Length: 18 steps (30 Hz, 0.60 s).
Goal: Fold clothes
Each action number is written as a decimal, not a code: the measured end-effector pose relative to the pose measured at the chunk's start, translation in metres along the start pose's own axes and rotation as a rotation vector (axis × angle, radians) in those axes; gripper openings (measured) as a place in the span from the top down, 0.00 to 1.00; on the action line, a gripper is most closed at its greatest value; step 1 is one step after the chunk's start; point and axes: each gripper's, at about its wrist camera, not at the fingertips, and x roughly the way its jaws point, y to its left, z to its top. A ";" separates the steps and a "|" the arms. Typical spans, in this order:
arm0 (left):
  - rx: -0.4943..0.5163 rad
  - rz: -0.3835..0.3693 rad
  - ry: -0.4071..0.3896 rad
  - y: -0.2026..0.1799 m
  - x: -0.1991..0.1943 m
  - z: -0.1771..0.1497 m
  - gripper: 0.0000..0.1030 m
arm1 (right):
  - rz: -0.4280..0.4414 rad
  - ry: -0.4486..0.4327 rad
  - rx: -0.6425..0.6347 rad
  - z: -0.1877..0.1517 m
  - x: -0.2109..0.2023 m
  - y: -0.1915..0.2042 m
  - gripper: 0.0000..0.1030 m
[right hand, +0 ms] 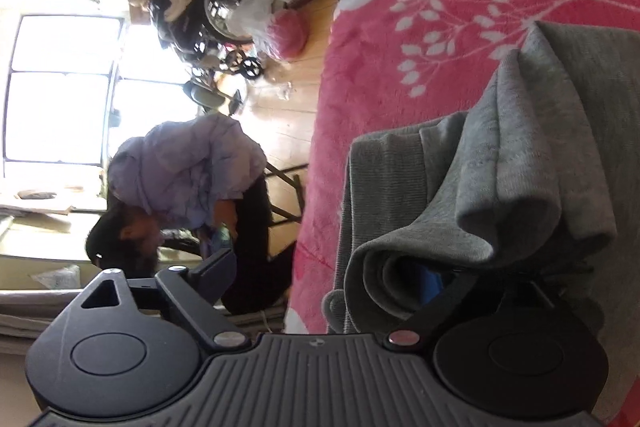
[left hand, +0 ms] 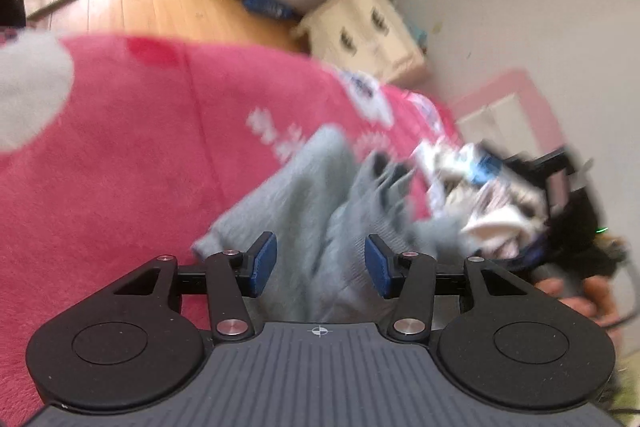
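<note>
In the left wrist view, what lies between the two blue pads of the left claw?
In the left wrist view, the grey garment lies between the blue pads of the left claw. The pads stand apart on either side of the cloth, without pinching it.

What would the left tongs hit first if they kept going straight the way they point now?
Most likely the grey garment: it lies bunched right ahead of the open left tongs, on the pink blanket. The picture is blurred, so depth is uncertain.

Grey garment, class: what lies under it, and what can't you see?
Under the grey garment lies the pink floral blanket, visible around its edges. The blanket beneath the cloth is covered. A fold also drapes over one side of the right gripper, hiding it.
</note>
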 end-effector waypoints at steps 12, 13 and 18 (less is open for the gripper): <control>0.264 0.246 0.070 -0.040 0.040 -0.005 0.45 | -0.123 0.040 0.057 0.002 0.008 0.034 0.00; 0.210 0.249 0.065 -0.033 0.039 -0.001 0.45 | -0.127 0.039 0.093 0.003 0.007 0.038 0.00; 0.231 0.281 0.056 -0.027 0.035 0.001 0.45 | -0.194 0.030 0.241 0.003 0.026 0.047 0.00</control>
